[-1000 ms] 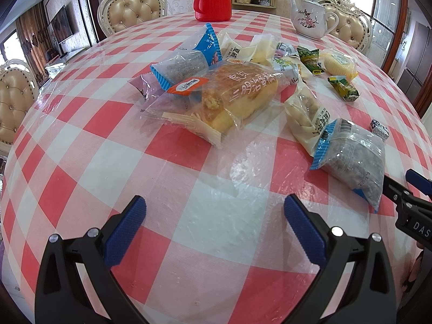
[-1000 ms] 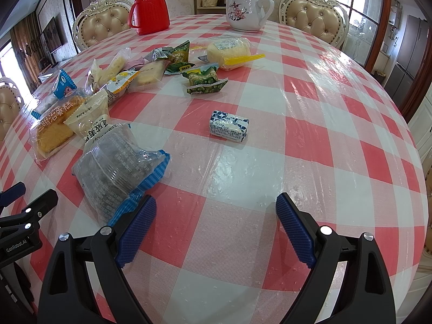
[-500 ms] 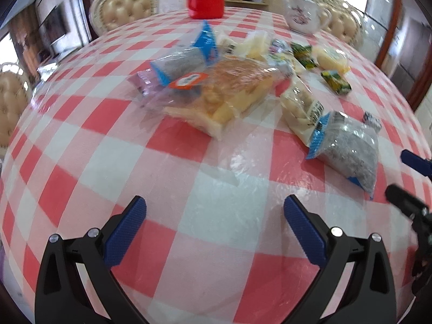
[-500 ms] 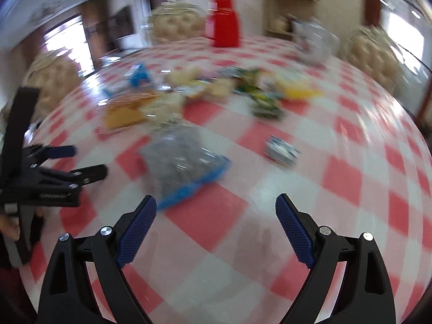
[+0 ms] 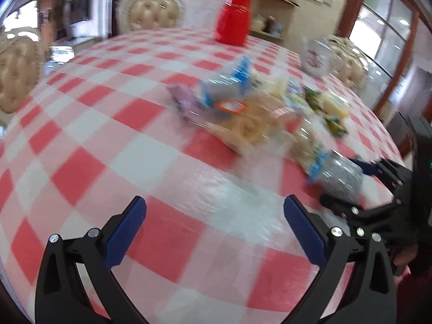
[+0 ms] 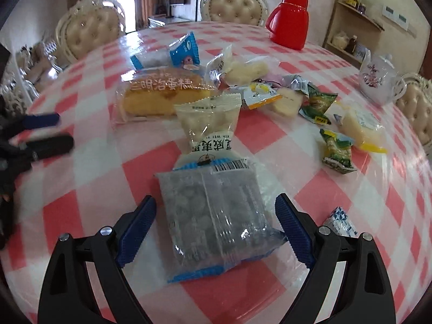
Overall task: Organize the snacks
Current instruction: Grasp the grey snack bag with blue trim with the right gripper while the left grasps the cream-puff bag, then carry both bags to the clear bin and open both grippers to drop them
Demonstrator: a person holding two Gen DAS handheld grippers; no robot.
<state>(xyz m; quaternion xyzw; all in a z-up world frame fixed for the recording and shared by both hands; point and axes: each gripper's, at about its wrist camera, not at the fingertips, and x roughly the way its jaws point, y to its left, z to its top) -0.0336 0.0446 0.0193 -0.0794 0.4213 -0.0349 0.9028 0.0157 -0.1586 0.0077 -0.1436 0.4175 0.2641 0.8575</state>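
A grey snack packet with blue ends [image 6: 213,216] lies flat on the red-and-white checked tablecloth [image 6: 89,216]. My right gripper [image 6: 215,199] straddles it and its jaws are closing. The blue pads stand close to the packet's two long sides, and I see no press on it. In the left wrist view the same packet [image 5: 337,178] lies at the right with the right gripper [image 5: 348,186] around it. My left gripper [image 5: 214,199] is open over bare cloth and holds nothing. It also shows at the left edge of the right wrist view as the left gripper [image 6: 48,132].
Beyond the packet lie a bag of white balls [image 6: 210,127], a wrapped cake [image 6: 162,97], a blue packet [image 6: 183,51], two green packets [image 6: 318,102], a yellow piece [image 6: 359,127] and a small blue-white sweet [image 6: 340,221]. A red flask [image 6: 289,19] and a teapot [image 6: 378,81] stand at the far edge.
My right gripper has swung left and rolled, coming over the grey packet, and its jaws have narrowed. My left gripper has drawn away from the pile and tipped up slightly.
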